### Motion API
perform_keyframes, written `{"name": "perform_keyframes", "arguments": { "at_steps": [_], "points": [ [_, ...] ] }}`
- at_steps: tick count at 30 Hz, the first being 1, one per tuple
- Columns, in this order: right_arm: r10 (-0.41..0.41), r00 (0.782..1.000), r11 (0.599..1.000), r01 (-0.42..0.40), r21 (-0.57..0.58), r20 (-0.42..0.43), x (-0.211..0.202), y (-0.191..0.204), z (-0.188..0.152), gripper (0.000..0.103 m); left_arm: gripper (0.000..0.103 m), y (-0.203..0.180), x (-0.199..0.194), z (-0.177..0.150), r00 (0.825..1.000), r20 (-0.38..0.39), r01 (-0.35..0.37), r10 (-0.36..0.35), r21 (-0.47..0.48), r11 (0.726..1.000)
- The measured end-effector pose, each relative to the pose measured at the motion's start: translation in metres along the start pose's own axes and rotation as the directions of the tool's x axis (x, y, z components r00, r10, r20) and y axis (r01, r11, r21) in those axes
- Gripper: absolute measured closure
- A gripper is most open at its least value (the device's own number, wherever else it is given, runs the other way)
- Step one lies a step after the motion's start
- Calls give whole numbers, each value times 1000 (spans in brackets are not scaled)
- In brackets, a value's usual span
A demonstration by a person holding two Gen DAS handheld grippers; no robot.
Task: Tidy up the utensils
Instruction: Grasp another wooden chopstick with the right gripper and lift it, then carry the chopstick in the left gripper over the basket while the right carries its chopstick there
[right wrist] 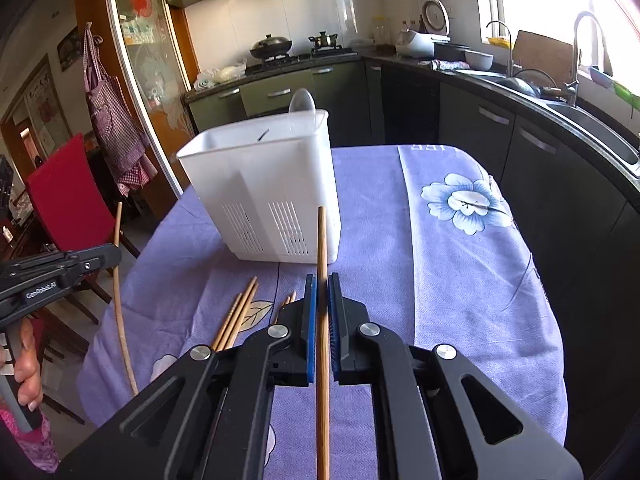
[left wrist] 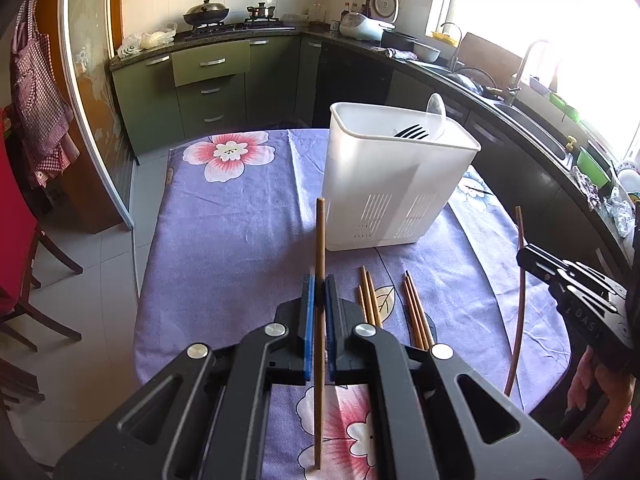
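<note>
Bare cloth (right wrist: pixel 460 280) right of holder (right wrist: pixel 264 184) (chopsticks (right wrist: pixel 236 316) left)

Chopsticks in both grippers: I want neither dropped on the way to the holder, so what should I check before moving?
1. Left gripper shut on its chopstick: ok.
2. Right gripper shut on its chopstick: ok.
3. White holder upright on the table: ok.
4. Room inside beside the spoon and dark utensil: cannot tell.
5. Loose chopsticks still on the cloth: not ok.
</note>
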State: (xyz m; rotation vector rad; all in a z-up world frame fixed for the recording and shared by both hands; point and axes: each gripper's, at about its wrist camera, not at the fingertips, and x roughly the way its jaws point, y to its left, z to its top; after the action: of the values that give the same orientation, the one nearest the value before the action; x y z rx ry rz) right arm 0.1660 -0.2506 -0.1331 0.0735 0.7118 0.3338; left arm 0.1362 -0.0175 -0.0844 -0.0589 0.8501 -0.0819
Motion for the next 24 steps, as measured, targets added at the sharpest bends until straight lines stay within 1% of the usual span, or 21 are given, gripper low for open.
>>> {"name": "perform_keyframes", "arguments": {
  "at_steps": [5,9,24],
  "points": [
    [18,998,1000,-19,3,58,-31,-1,4,97,98,-6,-10,-2,1000,14,-6,5,19,1000],
    [28,996,1000,-28,-2,82,-53,2,0,97,98,-9,-19,-2,1000,28,-6,6,23,1000],
    [52,988,999,-52,-4,144,-87,-3,-9,97,98,-18,-44,-4,998,69,-9,6,47,999]
  ]
}}
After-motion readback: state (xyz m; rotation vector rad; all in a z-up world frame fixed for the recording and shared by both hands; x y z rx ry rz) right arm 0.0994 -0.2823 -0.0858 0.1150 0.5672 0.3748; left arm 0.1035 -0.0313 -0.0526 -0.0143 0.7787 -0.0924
